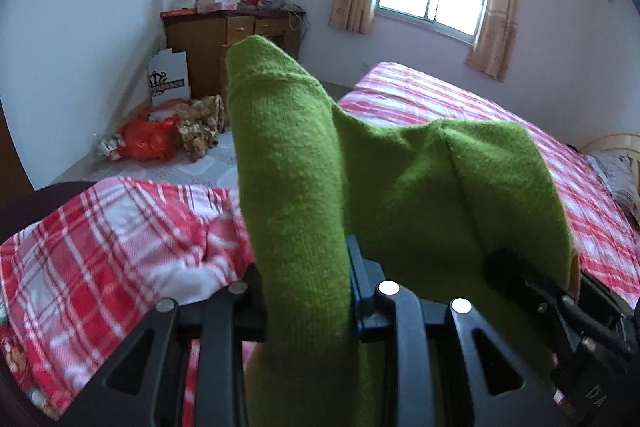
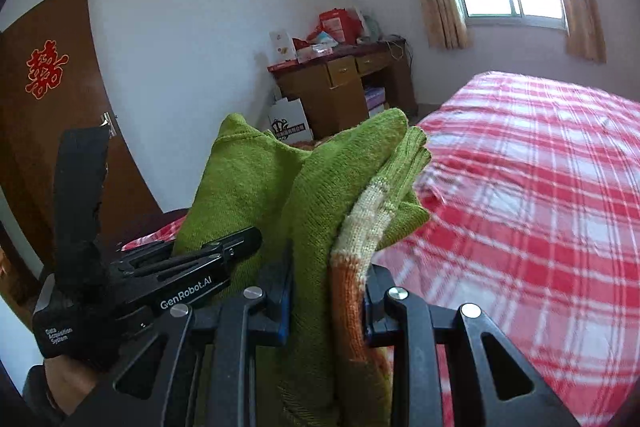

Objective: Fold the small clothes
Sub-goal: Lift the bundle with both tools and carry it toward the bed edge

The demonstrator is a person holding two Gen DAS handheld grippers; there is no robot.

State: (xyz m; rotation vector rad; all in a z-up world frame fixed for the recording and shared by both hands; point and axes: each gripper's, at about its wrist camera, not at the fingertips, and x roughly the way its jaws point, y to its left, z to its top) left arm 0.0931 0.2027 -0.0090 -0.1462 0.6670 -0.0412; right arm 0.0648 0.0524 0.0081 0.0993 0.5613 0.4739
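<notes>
Currently, both grippers clamp one green knitted garment (image 1: 296,187), held in the air above the red plaid bed (image 1: 500,115). The left gripper (image 1: 306,291) has its jaws closed on a folded green band that runs up between its fingers. The right gripper (image 2: 328,295) has its jaws closed on a thicker stack of green layers plus the cream-and-orange striped edge (image 2: 360,227). The cloth rises past both sets of fingertips, clear of the bed.
</notes>
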